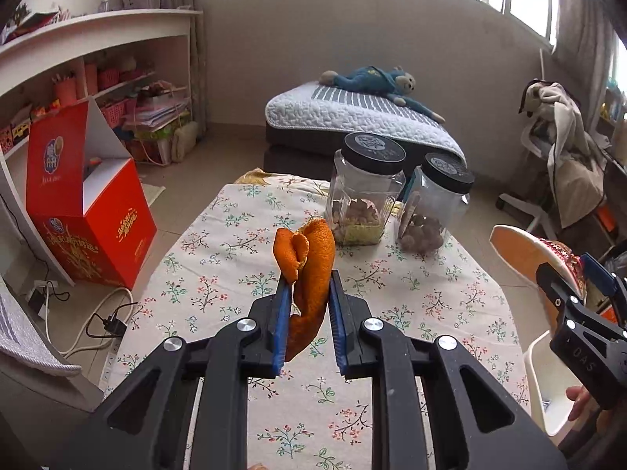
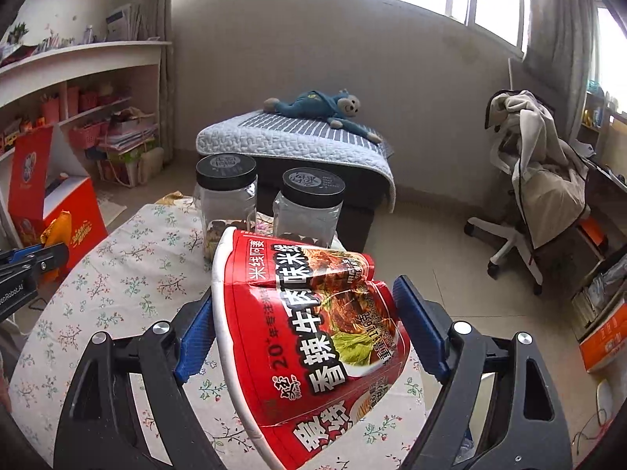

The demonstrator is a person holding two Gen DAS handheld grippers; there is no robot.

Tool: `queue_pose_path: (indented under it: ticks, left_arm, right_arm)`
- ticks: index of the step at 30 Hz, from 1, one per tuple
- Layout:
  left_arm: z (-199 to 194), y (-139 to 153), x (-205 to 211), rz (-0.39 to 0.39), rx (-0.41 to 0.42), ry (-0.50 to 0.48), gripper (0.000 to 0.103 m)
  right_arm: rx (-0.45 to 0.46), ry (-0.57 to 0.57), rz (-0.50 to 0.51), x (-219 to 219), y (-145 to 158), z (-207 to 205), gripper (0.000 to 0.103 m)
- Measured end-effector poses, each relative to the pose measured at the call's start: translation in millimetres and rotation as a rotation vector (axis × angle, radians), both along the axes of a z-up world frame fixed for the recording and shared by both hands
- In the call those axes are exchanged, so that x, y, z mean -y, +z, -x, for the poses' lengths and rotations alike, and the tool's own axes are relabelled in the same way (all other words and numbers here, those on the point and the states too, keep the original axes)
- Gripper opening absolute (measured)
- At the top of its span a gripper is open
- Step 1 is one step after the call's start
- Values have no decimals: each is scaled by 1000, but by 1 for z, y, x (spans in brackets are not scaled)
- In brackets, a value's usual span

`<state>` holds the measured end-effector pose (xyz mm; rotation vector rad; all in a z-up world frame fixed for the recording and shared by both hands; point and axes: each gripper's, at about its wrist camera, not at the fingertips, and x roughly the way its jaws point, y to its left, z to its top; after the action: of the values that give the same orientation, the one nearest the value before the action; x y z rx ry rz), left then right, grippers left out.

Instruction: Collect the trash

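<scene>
- Orange peel (image 1: pixel 309 274) sits clamped between the left gripper's (image 1: pixel 310 293) jaws, above the flowered tablecloth (image 1: pixel 219 266).
- Red noodle bowl (image 2: pixel 309 337), crumpled, is squeezed between the right gripper's (image 2: pixel 305 313) jaws.
- Two black-lidded jars (image 1: pixel 364 188) stand beyond.

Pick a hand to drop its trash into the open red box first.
Left, probably. The left gripper, clamping orange peel, has the open red box beside it. The right gripper holds the noodle bowl on the table's far side.

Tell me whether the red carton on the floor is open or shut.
Open. The red carton has its lid flap standing upright, showing the white inside; its contents cannot be made out.
</scene>
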<state>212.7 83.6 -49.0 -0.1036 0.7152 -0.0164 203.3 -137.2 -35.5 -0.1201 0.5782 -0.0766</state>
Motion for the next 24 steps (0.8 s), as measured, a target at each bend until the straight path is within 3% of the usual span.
queue_pose_path:
  ticks: [1, 7, 12, 13, 16, 18, 24]
  left_arm:
    - [3, 1, 2, -8, 11, 5, 20]
    - [15, -3, 19, -35, 23, -11, 20]
    - [14, -7, 19, -63, 7, -17, 20]
    - [13, -9, 17, -60, -5, -18, 21]
    - [8, -16, 14, -52, -35, -19, 21]
    - [6, -21, 13, -53, -51, -22, 21]
    - [-1, -33, 10, -60, -85, -35, 21]
  right_arm:
    - [-8, -8, -17, 2, -2, 0, 51]
    - [-109, -4, -51, 11, -27, -9, 51]
    - [-303, 18, -86, 24, -63, -22, 54]
    - [-326, 19, -100, 27, -70, -23, 56]
    - [-373, 32, -138, 29, -83, -30, 95]
    - [-391, 8, -181, 34, -91, -36, 96]
    - [-370, -200, -520, 82, -110, -42, 96]
